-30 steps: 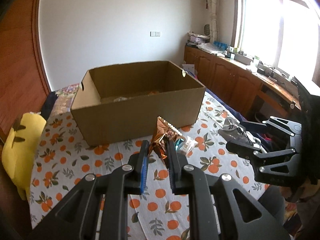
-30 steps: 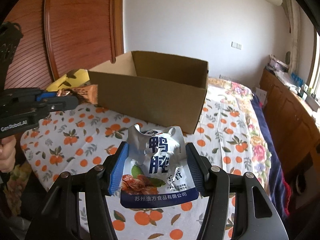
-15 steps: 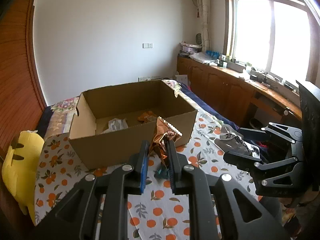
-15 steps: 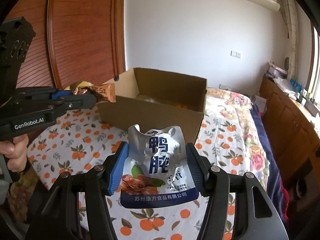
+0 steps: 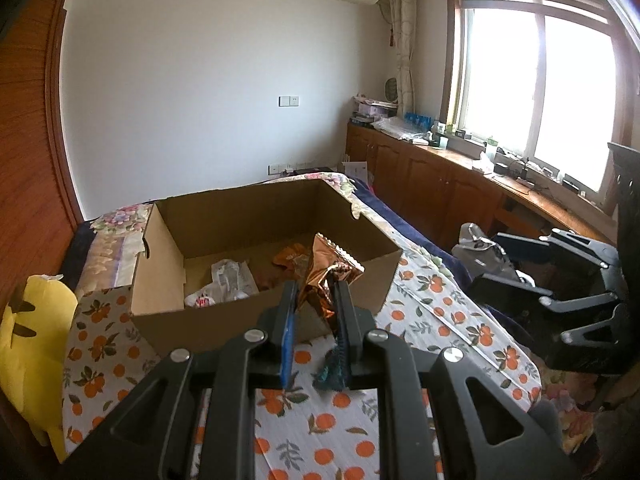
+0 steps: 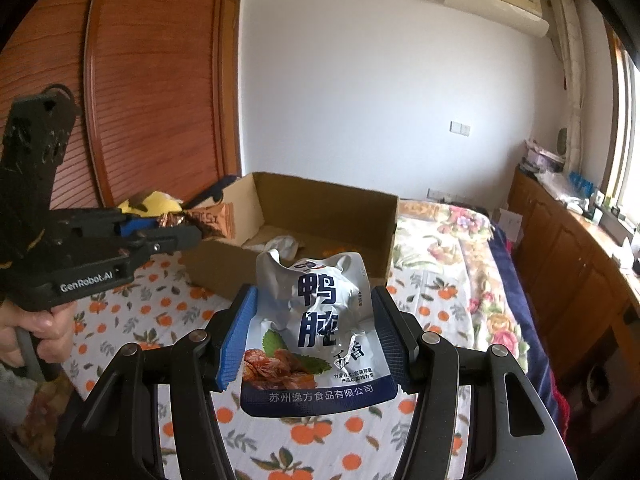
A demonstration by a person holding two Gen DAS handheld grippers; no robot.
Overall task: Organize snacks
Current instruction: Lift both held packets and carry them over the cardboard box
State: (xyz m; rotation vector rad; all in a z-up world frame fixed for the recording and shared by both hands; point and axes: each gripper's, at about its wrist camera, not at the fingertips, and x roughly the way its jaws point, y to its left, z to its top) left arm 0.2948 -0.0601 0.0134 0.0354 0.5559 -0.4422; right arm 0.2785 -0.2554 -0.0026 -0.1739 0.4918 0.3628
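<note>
Left gripper point(image 5: 314, 300): fingers pinched narrow on copper foil packet point(image 5: 328, 272). Right gripper point(image 6: 316, 332): fingers held white pouch point(image 6: 316, 328). Each best carried past cardboard box point(image 5: 260, 216) rim before release.

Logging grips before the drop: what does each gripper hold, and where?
Left gripper: copper foil wrapper, pinched at its lower end. Right gripper: silver pouch, clamped by its side edges.
</note>
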